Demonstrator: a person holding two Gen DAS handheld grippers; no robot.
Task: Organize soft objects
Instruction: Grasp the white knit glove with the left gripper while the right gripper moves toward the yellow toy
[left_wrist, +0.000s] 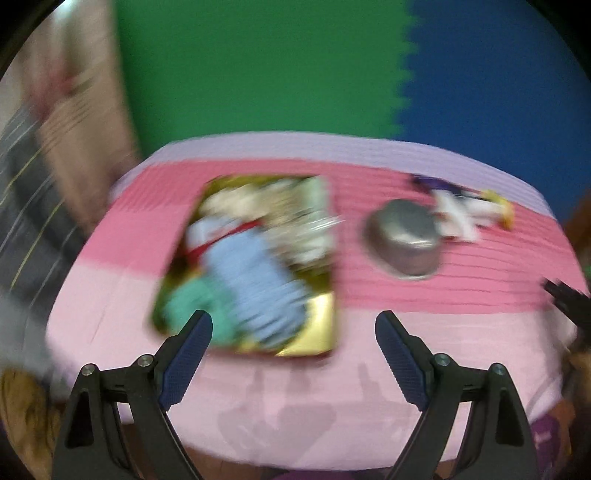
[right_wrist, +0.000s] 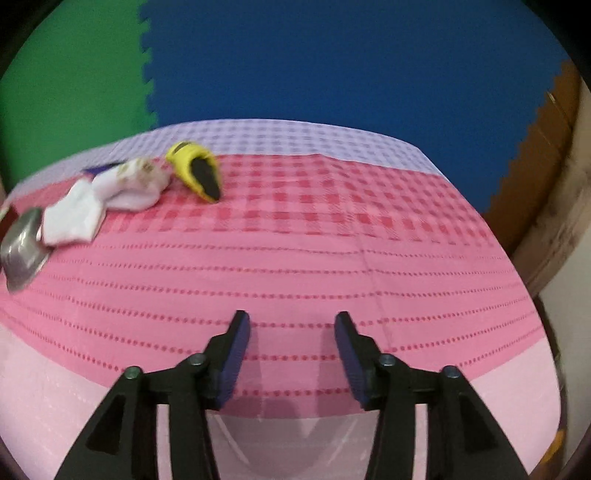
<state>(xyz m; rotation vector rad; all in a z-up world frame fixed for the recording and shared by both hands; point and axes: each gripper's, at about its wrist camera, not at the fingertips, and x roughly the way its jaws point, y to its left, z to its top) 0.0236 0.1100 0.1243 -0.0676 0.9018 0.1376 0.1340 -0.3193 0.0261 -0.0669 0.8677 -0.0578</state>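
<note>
Green and blue foam mats are backing a bench (right_wrist: 369, 240) that is wearing a pink and lilac cloth. On its left half a gold tray (left_wrist: 321, 332) is holding a blurred heap of soft things, a light blue cloth (left_wrist: 255, 280) being the biggest. Right of the tray a steel bowl (left_wrist: 406, 236) is lying tipped on its side. Just beyond it white socks (right_wrist: 110, 195) are stretching in a long line from the bowl toward the far right, touching a yellow and black sock (right_wrist: 195, 170) whose dark opening is pointing right and toward the camera.

Left claw (left_wrist: 293, 325) is hanging wide and empty over the tray's near edge; right claw (right_wrist: 291, 325) is standing about half spread, empty, over bare cloth well apart from the socks.

Risks, as I judge them: a pinch at one end is likely to drag the touching socks together, and a low sweep may be knocking the bowl rolling.
</note>
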